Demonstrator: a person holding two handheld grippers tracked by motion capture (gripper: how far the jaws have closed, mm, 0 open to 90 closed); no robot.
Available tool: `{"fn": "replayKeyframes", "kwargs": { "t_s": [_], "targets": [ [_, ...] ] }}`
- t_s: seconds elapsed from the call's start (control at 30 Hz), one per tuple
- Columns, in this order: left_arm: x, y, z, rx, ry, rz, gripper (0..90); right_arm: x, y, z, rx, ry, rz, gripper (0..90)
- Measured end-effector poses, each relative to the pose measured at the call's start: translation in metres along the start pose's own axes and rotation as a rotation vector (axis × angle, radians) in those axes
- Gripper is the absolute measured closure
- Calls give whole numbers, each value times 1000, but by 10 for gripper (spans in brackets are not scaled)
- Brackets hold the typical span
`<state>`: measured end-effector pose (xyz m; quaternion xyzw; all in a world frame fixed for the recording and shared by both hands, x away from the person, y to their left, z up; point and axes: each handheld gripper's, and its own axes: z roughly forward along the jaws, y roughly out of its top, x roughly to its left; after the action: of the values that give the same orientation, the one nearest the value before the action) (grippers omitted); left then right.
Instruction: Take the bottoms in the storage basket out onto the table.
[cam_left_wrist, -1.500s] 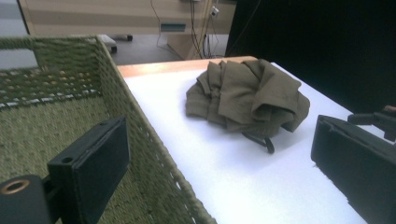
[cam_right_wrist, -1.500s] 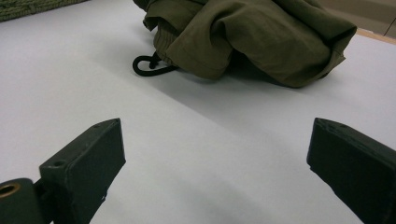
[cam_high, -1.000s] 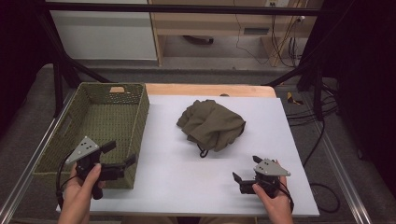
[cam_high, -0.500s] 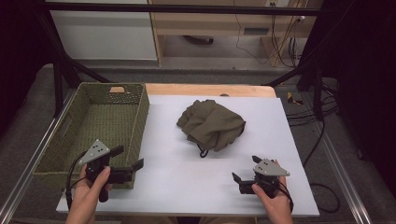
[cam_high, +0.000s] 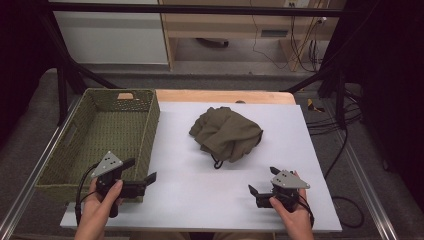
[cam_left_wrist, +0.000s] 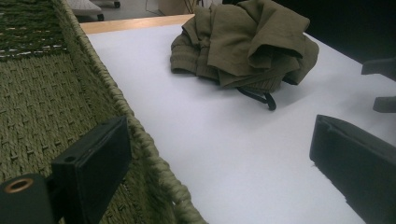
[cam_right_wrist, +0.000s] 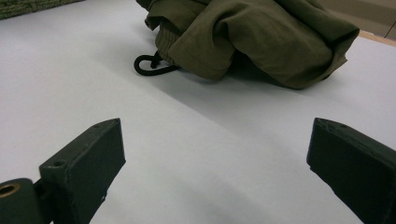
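Olive cloth garment (cam_high: 226, 134) lies bunched mid-surface (cam_high: 200, 200), right of the woven basket (cam_high: 75, 165). We hold our left hand-held gripper (cam_high: 142, 175) and right hand-held gripper (cam_high: 260, 182) released, jaws spread; we should approach low and pinch thick folds, avoiding the black drawstring (cam_right_wrist: 149, 63)

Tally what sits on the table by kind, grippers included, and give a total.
Woven basket: 1
Crumpled olive garment with a black drawstring: 1
Hand-held grippers: 2, the left gripper by the basket's near corner, the right gripper near the front edge, both with jaws apart
Total: 4
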<state>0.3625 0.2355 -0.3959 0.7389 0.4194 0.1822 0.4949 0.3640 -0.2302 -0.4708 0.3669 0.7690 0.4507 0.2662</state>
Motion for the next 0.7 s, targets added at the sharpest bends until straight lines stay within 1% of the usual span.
{"fn": "replayKeyframes", "kwargs": {
  "t_s": [0.4, 0.47, 0.57, 0.63, 0.7],
  "targets": [
    [4, -1, 7, -3, 26, -5, 68, 0, 0, 0, 4, 0, -4, 45],
    [3, -2, 7, 0, 33, 2, 67, 0, 0, 0, 4, 0, -4, 45],
    [3, -3, 8, -10, 47, 2, 74, 1, 0, 1, 2, -3, -4, 45],
    [3, -4, 9, -6, 51, 4, 74, 1, 0, 1, 4, -5, -8, 45],
    [3, -6, 10, 3, 47, 5, 72, 1, 0, 1, 4, -5, -10, 45]
  ]
}}
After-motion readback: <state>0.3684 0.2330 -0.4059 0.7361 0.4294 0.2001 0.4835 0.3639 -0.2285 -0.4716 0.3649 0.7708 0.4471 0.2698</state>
